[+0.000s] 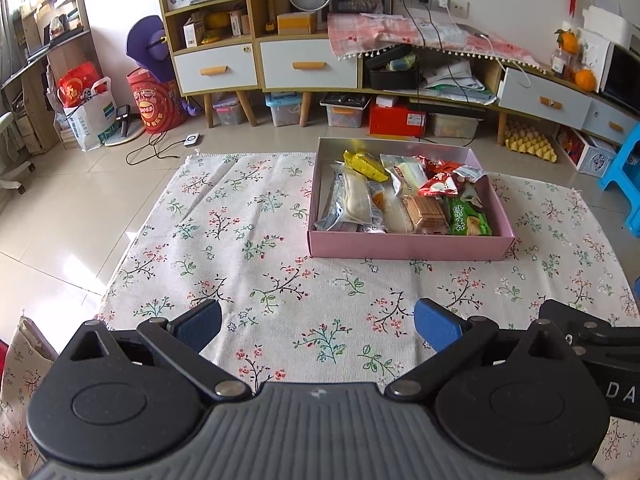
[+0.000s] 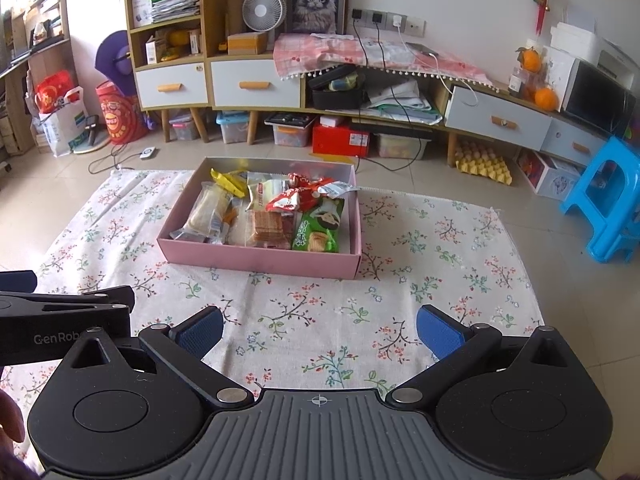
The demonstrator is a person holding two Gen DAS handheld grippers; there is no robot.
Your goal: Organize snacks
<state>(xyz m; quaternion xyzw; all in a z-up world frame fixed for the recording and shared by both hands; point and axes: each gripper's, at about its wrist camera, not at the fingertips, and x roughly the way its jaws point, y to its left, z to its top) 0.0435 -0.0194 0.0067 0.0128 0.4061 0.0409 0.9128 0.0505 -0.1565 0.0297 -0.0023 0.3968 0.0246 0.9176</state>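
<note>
A pink box (image 1: 408, 246) stands on a floral cloth (image 1: 248, 248) on the floor, ahead and to the right in the left wrist view, and left of centre in the right wrist view (image 2: 260, 258). It holds several snack packets: a green one (image 1: 468, 218), a red one (image 1: 438, 184), a yellow one (image 1: 366, 164), biscuits (image 2: 268, 228) and pale bread packs (image 2: 208, 212). My left gripper (image 1: 318, 324) is open and empty over the cloth, well short of the box. My right gripper (image 2: 320, 330) is open and empty, also short of the box.
A long low cabinet (image 1: 304, 64) with drawers lines the back wall, with storage bins (image 1: 284, 110) under it. A blue plastic stool (image 2: 608, 200) stands at the right. Bags (image 1: 86, 112) and cables (image 1: 160, 148) lie on the tiled floor at the left. The left gripper's body (image 2: 60, 320) shows beside the right one.
</note>
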